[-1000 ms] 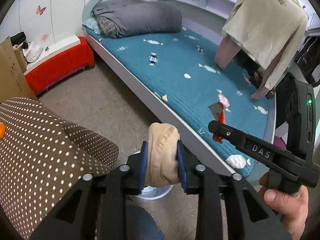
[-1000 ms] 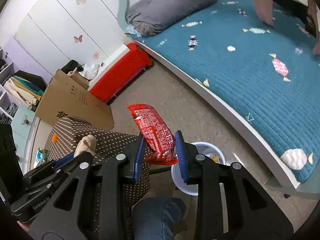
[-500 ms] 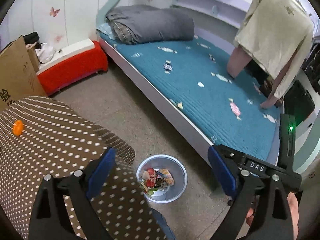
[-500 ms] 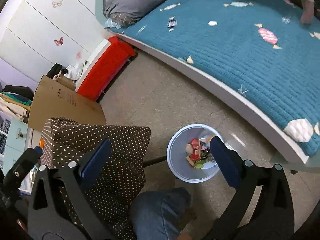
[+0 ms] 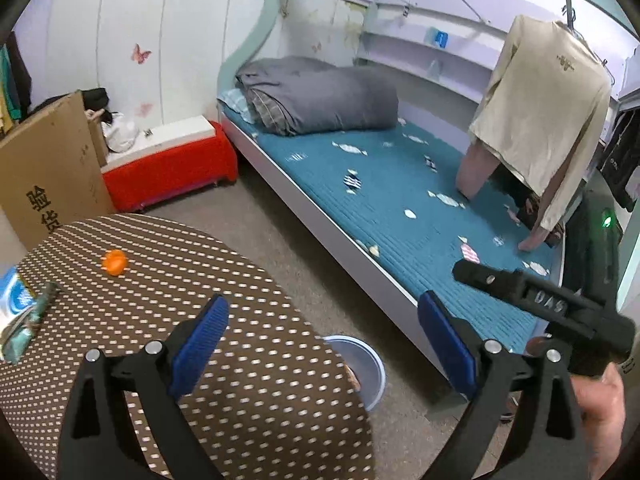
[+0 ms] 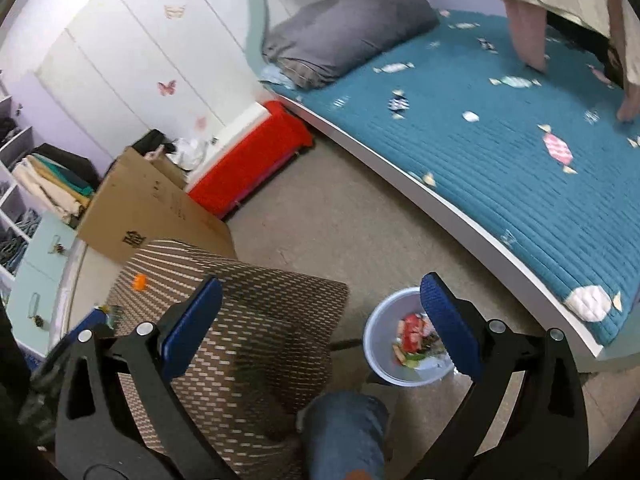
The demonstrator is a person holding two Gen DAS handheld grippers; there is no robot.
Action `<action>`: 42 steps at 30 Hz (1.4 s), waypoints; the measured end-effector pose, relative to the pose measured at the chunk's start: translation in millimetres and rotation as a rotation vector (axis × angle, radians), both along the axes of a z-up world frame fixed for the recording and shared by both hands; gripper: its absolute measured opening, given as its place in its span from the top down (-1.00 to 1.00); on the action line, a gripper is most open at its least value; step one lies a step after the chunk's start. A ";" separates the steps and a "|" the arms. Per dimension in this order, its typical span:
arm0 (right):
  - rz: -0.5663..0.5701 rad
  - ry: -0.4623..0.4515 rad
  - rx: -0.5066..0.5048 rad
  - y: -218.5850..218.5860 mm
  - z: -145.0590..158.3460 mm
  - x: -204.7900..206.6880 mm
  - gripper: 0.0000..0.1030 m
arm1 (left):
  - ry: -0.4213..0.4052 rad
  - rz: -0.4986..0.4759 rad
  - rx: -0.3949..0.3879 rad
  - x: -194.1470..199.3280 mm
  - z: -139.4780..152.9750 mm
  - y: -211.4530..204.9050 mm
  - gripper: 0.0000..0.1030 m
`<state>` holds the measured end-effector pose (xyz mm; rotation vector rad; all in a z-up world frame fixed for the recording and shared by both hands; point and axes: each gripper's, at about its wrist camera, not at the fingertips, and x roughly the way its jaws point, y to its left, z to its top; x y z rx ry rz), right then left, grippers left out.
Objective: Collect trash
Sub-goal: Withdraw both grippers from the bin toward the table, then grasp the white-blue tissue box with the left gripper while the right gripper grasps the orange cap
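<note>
With both grippers' jaws spread and empty, the peel (image 5: 114,262) at left on the table (image 5: 248,364) could be knocked off.

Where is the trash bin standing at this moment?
In the right wrist view the trash bin stands on the floor at lower right, between the polka-dot table and the bed, just ahead of the person's knee.

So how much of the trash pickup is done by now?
Some is done: the bin on the floor holds wrappers. Nothing is in hand; the left gripper and right gripper are both open. Left on the dotted table: an orange scrap and a green wrapper.
</note>
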<state>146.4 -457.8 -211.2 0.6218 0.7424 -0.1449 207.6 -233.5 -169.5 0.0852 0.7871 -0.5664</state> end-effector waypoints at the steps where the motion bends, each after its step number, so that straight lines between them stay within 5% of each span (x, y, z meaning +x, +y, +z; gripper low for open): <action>1: 0.010 -0.007 -0.006 4.6 4.5 1.2 -0.88 | -0.008 0.009 -0.001 -1.1 3.0 7.0 -0.81; 11: 0.149 -0.049 -0.080 74.2 40.1 29.2 -0.88 | -0.082 0.124 -0.016 -4.3 21.9 84.2 -0.81; 23: 0.327 -0.029 -0.179 174.8 42.7 81.2 -0.88 | -0.107 0.324 -0.057 9.2 23.9 199.4 -0.81; 30: 0.413 0.011 -0.249 229.0 23.7 124.8 -0.88 | -0.107 0.493 -0.047 20.5 4.7 277.7 -0.81; 36: 0.462 0.044 -0.289 263.6 -3.2 164.4 -0.88 | -0.020 0.642 -0.058 48.6 -28.5 346.0 -0.81; 42: 0.493 0.079 -0.330 285.3 -26.0 193.7 -0.88 | 0.047 0.664 -0.095 76.3 -50.3 375.5 -0.81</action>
